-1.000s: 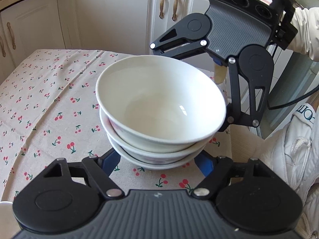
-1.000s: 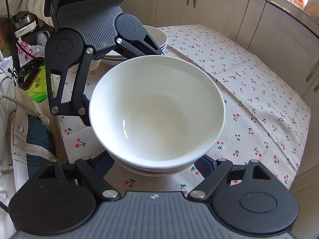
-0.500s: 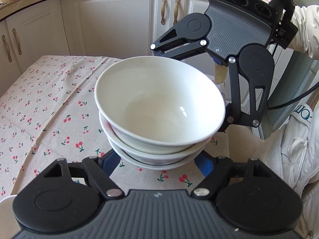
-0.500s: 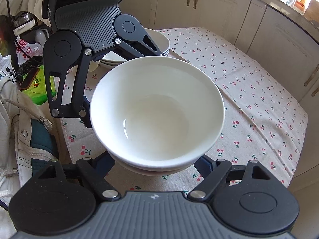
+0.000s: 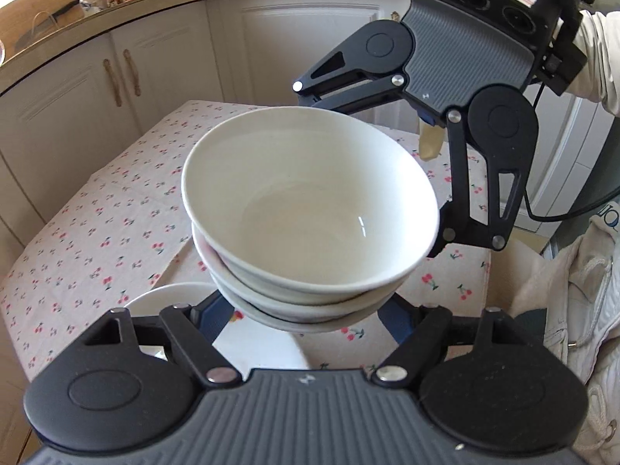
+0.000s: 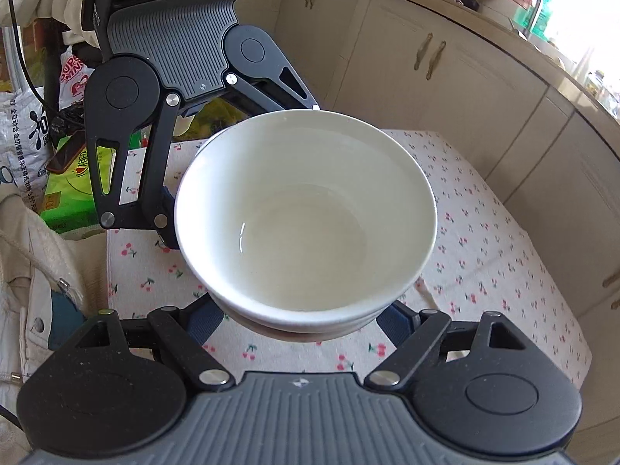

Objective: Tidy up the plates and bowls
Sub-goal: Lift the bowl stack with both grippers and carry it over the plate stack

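A stack of three nested white bowls (image 5: pixel 310 217) is held in the air between both grippers, above the cherry-print tablecloth (image 5: pixel 97 232). My left gripper (image 5: pixel 306 310) has its jaws spread wide against the lowest bowl from the near side. My right gripper (image 6: pixel 302 321) does the same from the opposite side; the stack shows there too (image 6: pixel 306 224). The fingertips of both are hidden under the bowls. A white plate stack (image 5: pixel 155 306) lies on the table below left in the left wrist view.
Cream kitchen cabinets (image 5: pixel 162 77) and a counter with bottles stand behind the table. A green box (image 6: pixel 73 201) and bags lie beyond the table's end. The person's white jacket (image 5: pixel 573 310) is at the side.
Both grippers have lifted the bowl stack higher above the table. The views tilted, and the white plate stack has come into the left wrist view beneath the bowls.
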### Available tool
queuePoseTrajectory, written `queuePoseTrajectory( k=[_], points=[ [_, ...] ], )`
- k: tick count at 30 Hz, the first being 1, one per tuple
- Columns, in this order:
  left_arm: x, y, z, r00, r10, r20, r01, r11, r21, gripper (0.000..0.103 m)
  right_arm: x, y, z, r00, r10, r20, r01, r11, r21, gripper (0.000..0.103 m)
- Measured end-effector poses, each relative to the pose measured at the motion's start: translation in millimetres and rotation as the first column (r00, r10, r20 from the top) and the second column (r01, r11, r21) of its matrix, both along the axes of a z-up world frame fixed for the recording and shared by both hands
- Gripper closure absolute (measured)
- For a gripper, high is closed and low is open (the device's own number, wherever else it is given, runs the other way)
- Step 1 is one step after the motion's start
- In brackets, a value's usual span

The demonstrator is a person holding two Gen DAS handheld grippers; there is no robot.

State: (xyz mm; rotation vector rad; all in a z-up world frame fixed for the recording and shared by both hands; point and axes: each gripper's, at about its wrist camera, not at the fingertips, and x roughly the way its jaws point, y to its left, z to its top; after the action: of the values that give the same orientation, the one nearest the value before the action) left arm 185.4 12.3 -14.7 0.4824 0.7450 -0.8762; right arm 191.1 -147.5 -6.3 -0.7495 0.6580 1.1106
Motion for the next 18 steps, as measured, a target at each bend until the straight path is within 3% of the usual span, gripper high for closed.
queuePoseTrajectory(
  k=[9,18],
  points=[
    [5,56,-9,0.993,0.119,-0.004,-0.119,0.993,0.019,0.023,28,71,-11,0.994,0.112,0.002,-0.112,0.994,-0.016,0.014],
    [16,78,-23,0.987,0.158,-0.034,-0.158,0.987,0.015,0.023,53,109,-29,0.989,0.137,-0.049,-0.138,0.990,-0.034,0.015]
  ],
)
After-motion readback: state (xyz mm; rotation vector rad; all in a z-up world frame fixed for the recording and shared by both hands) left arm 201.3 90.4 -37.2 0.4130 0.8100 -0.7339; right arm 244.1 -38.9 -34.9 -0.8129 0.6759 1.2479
